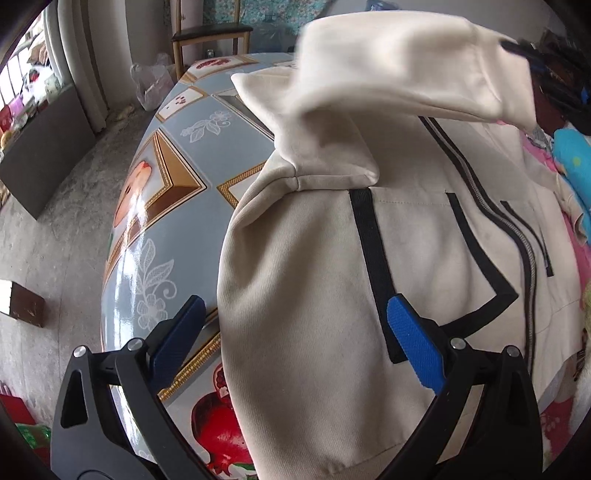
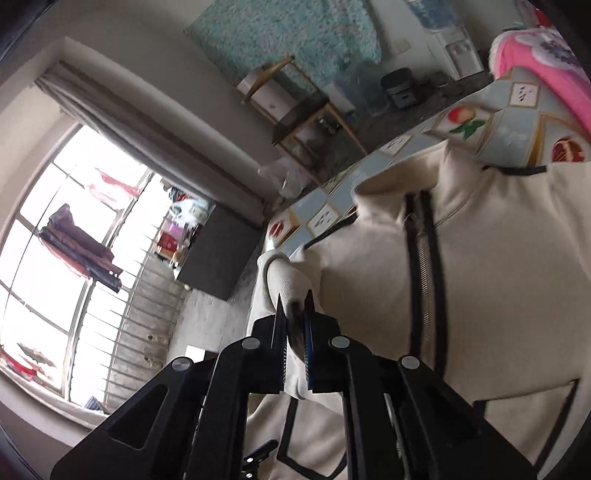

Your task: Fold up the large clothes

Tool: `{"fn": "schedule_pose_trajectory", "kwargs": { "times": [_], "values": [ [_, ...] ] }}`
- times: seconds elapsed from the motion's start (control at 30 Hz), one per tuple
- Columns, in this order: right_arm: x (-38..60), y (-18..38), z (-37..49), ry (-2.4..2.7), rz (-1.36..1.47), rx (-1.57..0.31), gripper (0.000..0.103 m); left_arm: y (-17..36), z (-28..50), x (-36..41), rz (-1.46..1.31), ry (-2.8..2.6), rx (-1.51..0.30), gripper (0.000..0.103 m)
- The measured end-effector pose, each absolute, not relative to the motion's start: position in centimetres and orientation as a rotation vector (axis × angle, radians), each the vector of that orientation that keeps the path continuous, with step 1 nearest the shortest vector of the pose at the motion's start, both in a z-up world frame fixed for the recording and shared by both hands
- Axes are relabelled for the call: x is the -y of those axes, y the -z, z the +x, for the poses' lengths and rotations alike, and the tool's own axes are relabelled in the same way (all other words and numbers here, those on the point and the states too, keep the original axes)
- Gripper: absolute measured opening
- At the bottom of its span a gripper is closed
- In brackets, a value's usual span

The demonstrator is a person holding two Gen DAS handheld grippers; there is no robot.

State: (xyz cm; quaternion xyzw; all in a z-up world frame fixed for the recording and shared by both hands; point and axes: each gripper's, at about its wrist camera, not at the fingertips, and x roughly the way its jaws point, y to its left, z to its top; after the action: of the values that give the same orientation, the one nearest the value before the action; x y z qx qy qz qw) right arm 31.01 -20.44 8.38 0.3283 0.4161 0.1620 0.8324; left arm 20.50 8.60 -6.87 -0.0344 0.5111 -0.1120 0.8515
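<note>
A cream zip-up jacket (image 1: pixel 314 258) with black trim lies front side up on a table (image 1: pixel 166 229) covered with a blue fruit-patterned cloth. My left gripper (image 1: pixel 295 306) hangs open just above the jacket's side edge, near the black pocket strip, with nothing between its blue pads. One sleeve (image 1: pixel 399 74) is lifted off the table and stretches across the chest. My right gripper (image 2: pixel 294 299) is shut on that sleeve's cuff (image 2: pixel 284 280), held up over the jacket (image 2: pixel 498 258). In the left wrist view the right gripper (image 1: pixel 517 48) is a dark blur at the sleeve's end.
A wooden chair (image 1: pixel 210 33) and a plastic bag (image 1: pixel 151 85) stand beyond the table's far end. Pink cloth (image 2: pixel 535 59) and blue cloth (image 1: pixel 572 155) lie piled beside the jacket. A dark box (image 1: pixel 26 306) sits on the concrete floor.
</note>
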Motion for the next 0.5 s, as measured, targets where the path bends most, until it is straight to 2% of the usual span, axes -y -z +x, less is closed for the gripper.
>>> {"fn": "schedule_pose_trajectory", "kwargs": {
  "times": [0.13, 0.33, 0.37, 0.4, 0.43, 0.5],
  "values": [
    [25.8, -4.7, 32.0, -0.233, 0.793, -0.964, 0.008, 5.5, 20.9, -9.9, -0.148, 0.221, -1.035, 0.095],
    [29.1, 2.5, 31.5, -0.102, 0.782, -1.128, 0.011, 4.8, 23.5, -9.0, 0.033, 0.114, -1.024, 0.095],
    [29.0, 2.9, 31.3, -0.104, 0.782, -1.132, 0.014, 4.9, 24.0, -9.0, 0.057, 0.092, -1.018, 0.095],
    [28.8, 3.2, 30.9, -0.104, 0.781, -1.135, 0.021, 4.9, 24.4, -9.1, 0.080, 0.075, -1.017, 0.095],
    [28.9, 3.4, 30.3, -0.106, 0.776, -1.137, 0.033, 5.1, 24.8, -9.2, 0.106, 0.061, -1.013, 0.095],
    [28.8, 3.6, 29.5, -0.103, 0.746, -1.142, 0.046, 5.5, 25.3, -9.2, 0.159, 0.042, -1.008, 0.089]
  ]
}}
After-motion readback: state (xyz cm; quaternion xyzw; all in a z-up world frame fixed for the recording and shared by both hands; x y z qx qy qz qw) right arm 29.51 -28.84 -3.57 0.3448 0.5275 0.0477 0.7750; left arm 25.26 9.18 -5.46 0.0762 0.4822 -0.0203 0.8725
